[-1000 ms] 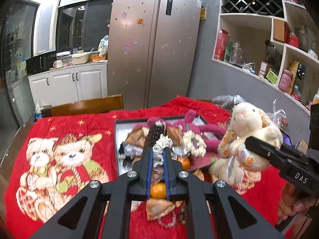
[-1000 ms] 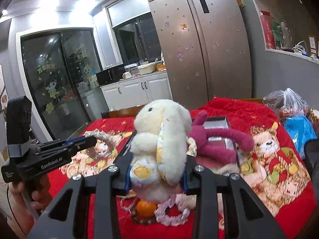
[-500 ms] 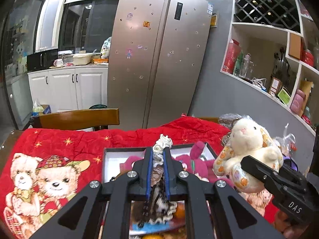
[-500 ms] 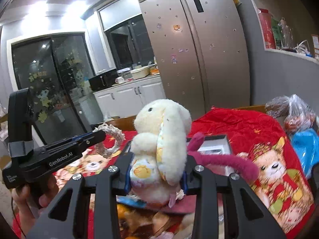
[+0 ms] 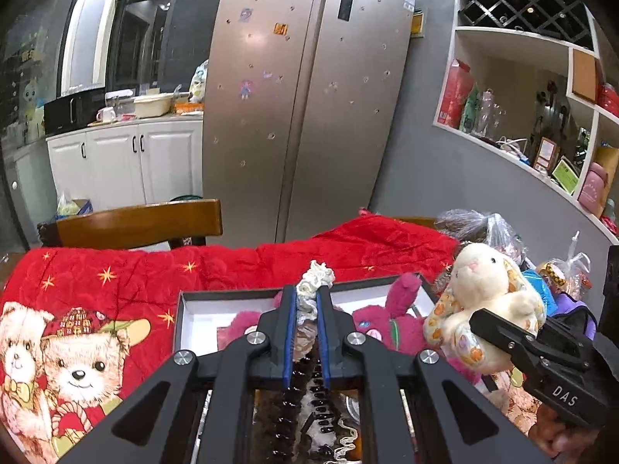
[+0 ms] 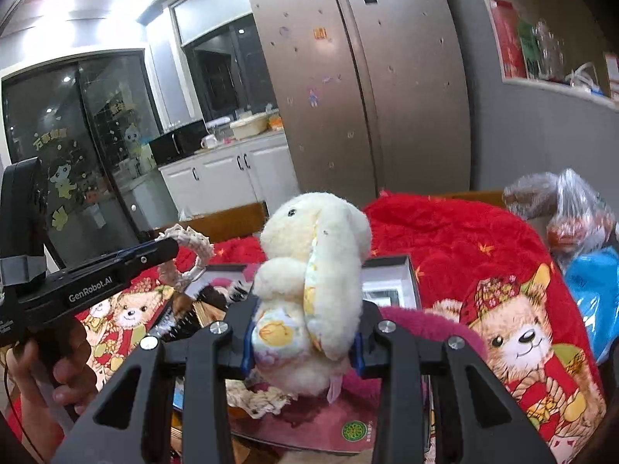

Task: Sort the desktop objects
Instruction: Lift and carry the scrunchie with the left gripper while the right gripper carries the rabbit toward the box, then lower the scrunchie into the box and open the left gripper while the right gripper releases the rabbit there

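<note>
My left gripper (image 5: 306, 305) is shut on a cream lace scrunchie (image 5: 314, 280) and holds it above the white-lined box (image 5: 201, 309). The scrunchie also shows in the right wrist view (image 6: 189, 251), hanging from the left gripper (image 6: 170, 245). My right gripper (image 6: 301, 344) is shut on a cream plush rabbit (image 6: 313, 282), held upright over the box's near right side. The rabbit also shows in the left wrist view (image 5: 483, 301), and so does the right gripper (image 5: 479, 321). A magenta plush toy (image 5: 387, 324) lies in the box.
A red bear-print quilt (image 5: 96, 309) covers the table. Plastic bags (image 6: 572, 212) and a blue bag (image 6: 595, 286) sit at the right edge. A wooden chair back (image 5: 139, 224) stands behind the table. A dark beaded item (image 5: 294, 417) lies under the left gripper.
Both grippers have risen and tilted up with their loads. The pile of oranges and trinkets has dropped out of sight below; the box is closer beneath.
</note>
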`<state>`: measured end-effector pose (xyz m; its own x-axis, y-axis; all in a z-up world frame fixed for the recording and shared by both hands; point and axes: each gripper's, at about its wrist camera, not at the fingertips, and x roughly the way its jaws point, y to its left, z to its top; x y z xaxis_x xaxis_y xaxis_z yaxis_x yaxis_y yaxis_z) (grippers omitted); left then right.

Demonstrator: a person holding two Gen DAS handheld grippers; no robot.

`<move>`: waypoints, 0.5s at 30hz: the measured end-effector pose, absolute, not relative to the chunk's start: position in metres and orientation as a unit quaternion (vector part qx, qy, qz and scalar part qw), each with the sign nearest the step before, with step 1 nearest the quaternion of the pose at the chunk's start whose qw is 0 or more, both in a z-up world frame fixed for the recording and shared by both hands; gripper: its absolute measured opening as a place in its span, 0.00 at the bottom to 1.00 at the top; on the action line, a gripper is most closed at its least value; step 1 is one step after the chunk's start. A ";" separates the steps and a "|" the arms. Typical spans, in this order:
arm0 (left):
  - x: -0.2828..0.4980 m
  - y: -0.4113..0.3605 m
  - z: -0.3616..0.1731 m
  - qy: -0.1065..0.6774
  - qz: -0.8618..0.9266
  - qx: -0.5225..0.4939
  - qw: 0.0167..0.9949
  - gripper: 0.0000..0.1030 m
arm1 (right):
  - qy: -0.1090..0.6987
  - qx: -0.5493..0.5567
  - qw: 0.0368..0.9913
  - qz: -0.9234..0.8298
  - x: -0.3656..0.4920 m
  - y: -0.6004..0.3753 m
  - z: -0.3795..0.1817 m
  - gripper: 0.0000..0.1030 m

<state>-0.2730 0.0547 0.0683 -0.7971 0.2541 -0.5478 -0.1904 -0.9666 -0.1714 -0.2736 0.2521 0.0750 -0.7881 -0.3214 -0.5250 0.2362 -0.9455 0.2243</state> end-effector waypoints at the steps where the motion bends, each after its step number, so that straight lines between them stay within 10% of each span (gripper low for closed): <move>1: -0.274 0.057 0.066 -0.050 0.945 -0.299 0.119 0.10 | -0.070 0.293 0.143 -0.943 -0.276 0.253 0.071 0.36; 15: -0.278 0.068 0.052 -0.024 0.941 -0.317 0.113 0.10 | -0.073 0.326 0.135 -0.933 -0.292 0.258 0.040 0.36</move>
<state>-0.2780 0.0680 0.0517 -0.7728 0.2287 -0.5920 -0.1978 -0.9731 -0.1178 -0.2917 0.2579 0.0401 -0.7504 -0.3002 -0.5889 0.2049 -0.9527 0.2246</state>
